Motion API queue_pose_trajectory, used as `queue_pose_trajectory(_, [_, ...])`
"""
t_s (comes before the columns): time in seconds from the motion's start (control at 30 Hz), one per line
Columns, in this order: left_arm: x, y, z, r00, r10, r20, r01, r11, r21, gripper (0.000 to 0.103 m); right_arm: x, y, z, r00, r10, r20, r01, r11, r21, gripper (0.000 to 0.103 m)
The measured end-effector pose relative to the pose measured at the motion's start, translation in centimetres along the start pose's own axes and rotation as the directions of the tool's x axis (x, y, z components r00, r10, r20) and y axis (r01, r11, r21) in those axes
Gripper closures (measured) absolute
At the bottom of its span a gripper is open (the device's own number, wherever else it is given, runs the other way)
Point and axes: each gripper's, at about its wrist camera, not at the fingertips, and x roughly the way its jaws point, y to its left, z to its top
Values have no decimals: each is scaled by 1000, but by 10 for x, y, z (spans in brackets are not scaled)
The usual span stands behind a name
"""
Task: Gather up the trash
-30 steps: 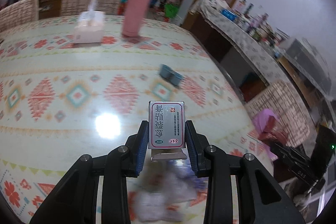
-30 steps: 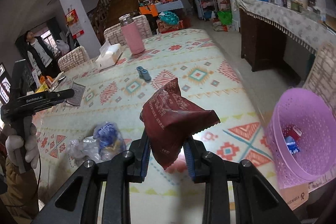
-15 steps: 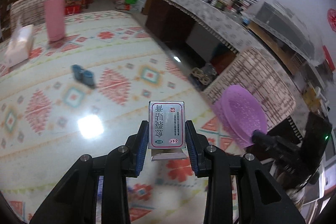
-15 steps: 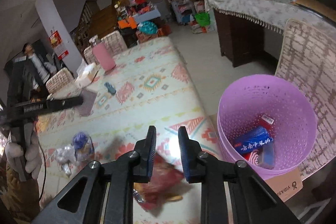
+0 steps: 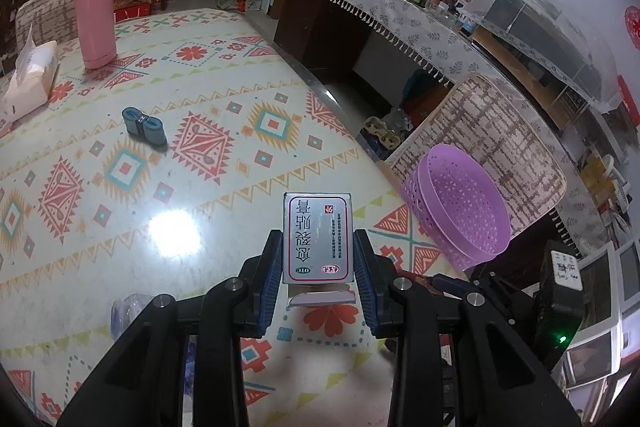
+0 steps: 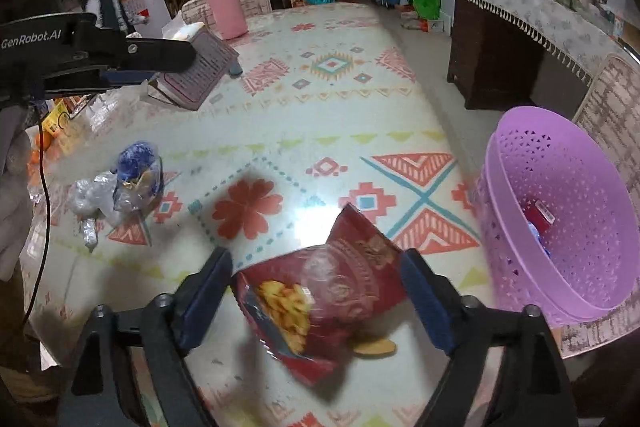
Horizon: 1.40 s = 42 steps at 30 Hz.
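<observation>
My left gripper (image 5: pixel 318 263) is shut on a grey medicine box (image 5: pixel 318 237) and holds it above the patterned table, left of the purple basket (image 5: pixel 460 203). The left gripper also shows in the right wrist view (image 6: pixel 172 55) with the box (image 6: pixel 200 71). My right gripper (image 6: pixel 316 291) is open; a dark red snack bag (image 6: pixel 324 299) lies on the table between its fingers. The purple basket (image 6: pixel 568 211) stands to the right beyond the table edge, with some packets inside. Crumpled blue and clear wrappers (image 6: pixel 120 187) lie on the table to the left.
A pink bottle (image 5: pixel 94 23), a tissue box (image 5: pixel 28 83) and a small blue item (image 5: pixel 144 127) sit farther along the table. A woven chair (image 5: pixel 492 147) stands behind the basket. A sideboard (image 5: pixel 400 11) runs along the right wall. A person (image 6: pixel 104 3) stands far back.
The right gripper let go of the red snack bag, which dropped onto the table, and its jaws opened wide around it. The left gripper swung right with the box toward the basket.
</observation>
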Motion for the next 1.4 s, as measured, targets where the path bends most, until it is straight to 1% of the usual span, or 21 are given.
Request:
queue_pose_trajectory(0.1, [0,-1,0,1000,1,1,-1,1000,-2,70,5,8,-1,999,-35,-13,35,999,-37,14])
queue_pose_trajectory(0.17, [0,-1,0,1000,4,1,-4,1000,-3,70,6,12,-2,1000,-19,-20,19,999,-47,29])
queue_pose_trajectory(0.2, [0,0,0,1000,5,0,-5,1000,-5,70,4,12,-2,1000,-12,-9,11,999,-40,33])
queue_pose_trajectory(0.23, [0,0,-1,1000,5,-1,-5,1000,-6,70,0,11,-2,1000,-8,6,8,1000,-29,46])
queue_pose_trajectory(0.27, [-1,2,-2,1000,5,-1,-5,1000,-8,70,-3,9,0,1000,-2,15,2,1000,-17,50])
queue_pose_trajectory(0.37, [-2,3,-3,1000,3,-2,-3,1000,-10,70,-11,3,4,998,35,51,-36,999,26,58])
queue_pose_trajectory(0.5, [-2,0,-4,1000,2,-2,-2,1000,-2,70,-18,4,5,996,58,73,-60,998,27,63])
queue_pose_trajectory(0.7, [1,-10,-2,1000,0,-1,0,1000,16,70,-41,-1,10,985,91,145,-99,994,51,79])
queue_pose_trajectory(0.77, [1,-13,-1,1000,2,-2,-2,1000,20,70,-48,-4,12,981,98,167,-109,992,61,88])
queue_pose_trajectory(0.8, [1,-14,0,1000,2,-2,-2,1000,21,70,-50,-5,13,979,102,176,-114,991,64,90])
queue_pose_trajectory(0.93, [1,-15,0,1000,3,-3,-3,1000,17,70,-49,-9,17,974,152,169,-163,985,52,88])
queue_pose_trajectory(0.97, [1,-15,0,1000,5,-3,-5,1000,15,70,-47,-9,16,973,161,166,-172,984,54,77])
queue_pose_trajectory(1.0, [1,-14,0,1000,7,-3,-7,1000,13,70,-41,-8,14,977,151,153,-161,985,56,71])
queue_pose_trajectory(1.07, [1,-12,0,1000,9,-4,-9,1000,5,70,-36,-3,11,983,119,142,-125,992,35,40])
queue_pose_trajectory(1.13, [2,-8,0,1000,9,-7,-9,1000,-3,70,-33,3,10,987,69,146,-73,997,17,22])
queue_pose_trajectory(1.17, [2,-7,0,1000,9,-8,-9,1000,-6,70,-30,6,10,989,53,137,-55,998,14,20])
queue_pose_trajectory(1.23, [3,-6,-1,1000,8,-10,-9,1000,-8,70,-23,8,9,993,14,120,-15,1000,8,20])
queue_pose_trajectory(1.3, [1,-6,-2,1000,10,-10,-10,1000,-4,70,-13,3,8,996,15,87,-17,999,28,22])
queue_pose_trajectory(1.33, [1,-6,-3,1000,10,-9,-10,1000,-2,70,-6,-2,7,997,27,69,-30,998,50,33])
queue_pose_trajectory(1.37, [1,-6,-3,1000,9,-8,-9,1000,-3,70,-2,-8,7,998,32,61,-36,997,73,54])
queue_pose_trajectory(1.4, [1,-6,-3,1000,10,-6,-10,1000,-3,70,0,-12,7,998,32,59,-38,995,96,62])
